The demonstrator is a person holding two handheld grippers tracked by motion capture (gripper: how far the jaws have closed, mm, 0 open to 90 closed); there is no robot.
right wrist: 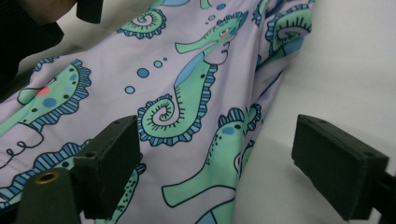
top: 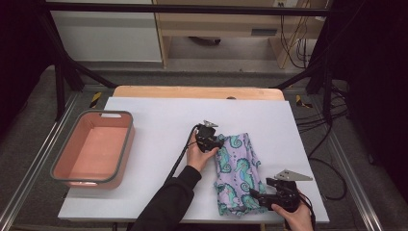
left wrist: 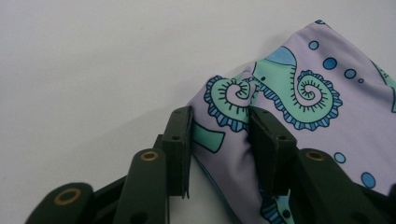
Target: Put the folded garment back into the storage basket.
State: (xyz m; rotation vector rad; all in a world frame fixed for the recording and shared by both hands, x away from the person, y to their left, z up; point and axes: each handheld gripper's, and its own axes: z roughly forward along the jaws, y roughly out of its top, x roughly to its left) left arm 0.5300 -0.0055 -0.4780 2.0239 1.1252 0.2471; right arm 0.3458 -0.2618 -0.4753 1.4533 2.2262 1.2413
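Lilac cloth [top: 236, 174] printed with green seahorses lies on the white table [top: 159, 125], right of middle, its long axis running from our near edge away and slightly left. Nearest us, the right gripper [top: 256, 198] sits at its near end; that gripper's own view shows what the high view hides, its jaws wide apart with the cloth's edge between them, unpinched. Farther off, the left gripper [top: 219, 146] meets the far left corner; its own view shows the jaws narrowed onto a raised fold [left wrist: 224, 140]. Well to the left stands a pink tub [top: 94, 147]
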